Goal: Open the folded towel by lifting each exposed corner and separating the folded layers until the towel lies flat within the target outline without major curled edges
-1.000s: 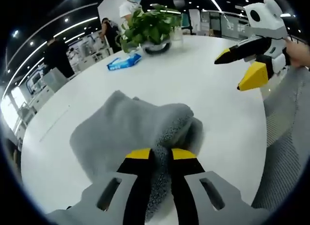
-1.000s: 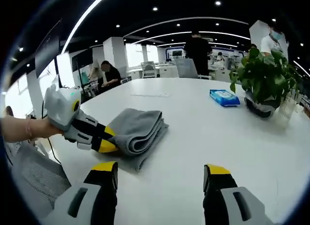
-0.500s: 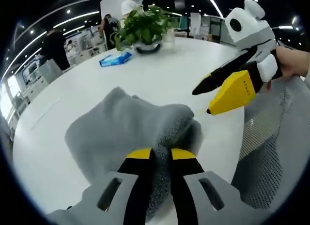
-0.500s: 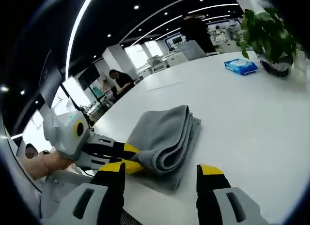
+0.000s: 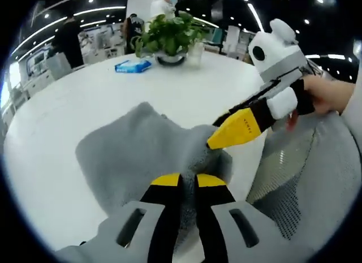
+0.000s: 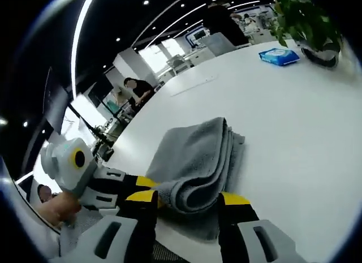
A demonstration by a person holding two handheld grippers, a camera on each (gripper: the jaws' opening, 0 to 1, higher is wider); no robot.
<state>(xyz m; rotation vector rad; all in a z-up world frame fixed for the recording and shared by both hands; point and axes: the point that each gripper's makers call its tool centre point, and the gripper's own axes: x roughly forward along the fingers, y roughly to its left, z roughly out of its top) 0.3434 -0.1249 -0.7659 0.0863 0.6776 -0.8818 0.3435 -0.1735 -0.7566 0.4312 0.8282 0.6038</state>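
Note:
A grey folded towel (image 5: 127, 155) lies on the white table (image 5: 62, 104) close to its near edge. My left gripper (image 5: 181, 181) is shut on the towel's near edge, cloth pinched between its yellow tips. My right gripper (image 5: 216, 133) comes in from the right, its tips touching the towel's thick folded edge. In the right gripper view the towel (image 6: 195, 155) shows its rolled fold between my right gripper's (image 6: 186, 198) open jaws. The left gripper (image 6: 148, 184) holds the towel's left corner there.
A potted plant (image 5: 168, 34) and a blue wipes pack (image 5: 131, 66) stand at the table's far side, also the plant (image 6: 305, 22) and pack (image 6: 279, 55) in the right gripper view. A grey mesh chair (image 5: 300, 178) sits against the near table edge. People stand in the background.
My right gripper has moved in from above the table to the towel's folded edge, and its jaws now straddle the fold. The left gripper keeps its hold.

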